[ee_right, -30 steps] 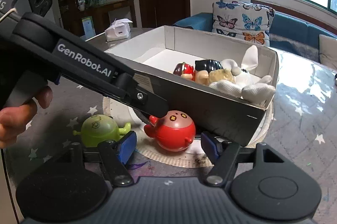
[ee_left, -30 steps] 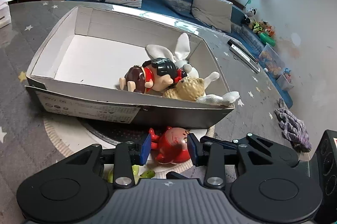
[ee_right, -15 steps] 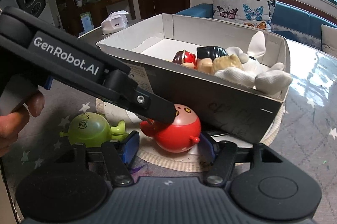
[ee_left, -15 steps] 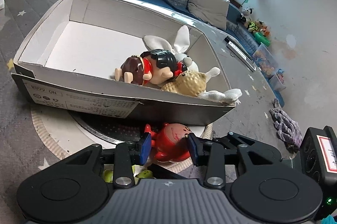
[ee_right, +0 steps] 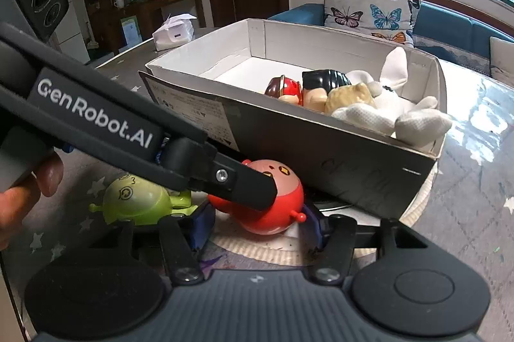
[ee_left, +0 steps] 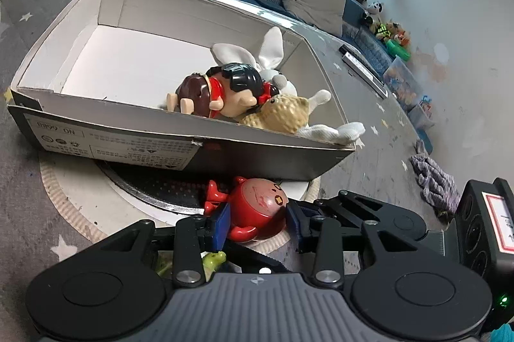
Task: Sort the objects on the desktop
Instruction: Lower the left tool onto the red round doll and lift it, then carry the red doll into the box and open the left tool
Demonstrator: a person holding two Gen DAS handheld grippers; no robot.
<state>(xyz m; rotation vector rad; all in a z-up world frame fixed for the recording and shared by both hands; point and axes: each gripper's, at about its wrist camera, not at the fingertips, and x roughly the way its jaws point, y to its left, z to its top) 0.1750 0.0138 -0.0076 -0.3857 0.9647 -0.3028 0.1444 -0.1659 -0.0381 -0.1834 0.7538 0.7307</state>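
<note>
Both grippers have closed in: left gripper [ee_left: 257,221] clamps the red toy [ee_left: 257,210]; right gripper [ee_right: 260,226] brackets it, fingers apart.

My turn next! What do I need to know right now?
Left gripper: pads closed on the red round toy, which sits low by the cardboard box.
Right gripper: open, jaws either side of the same toy.
Done: bunny plush, black-haired doll and tan plush lie in the box.
Left: box the red toy, then the green alien toy on the table.
</note>
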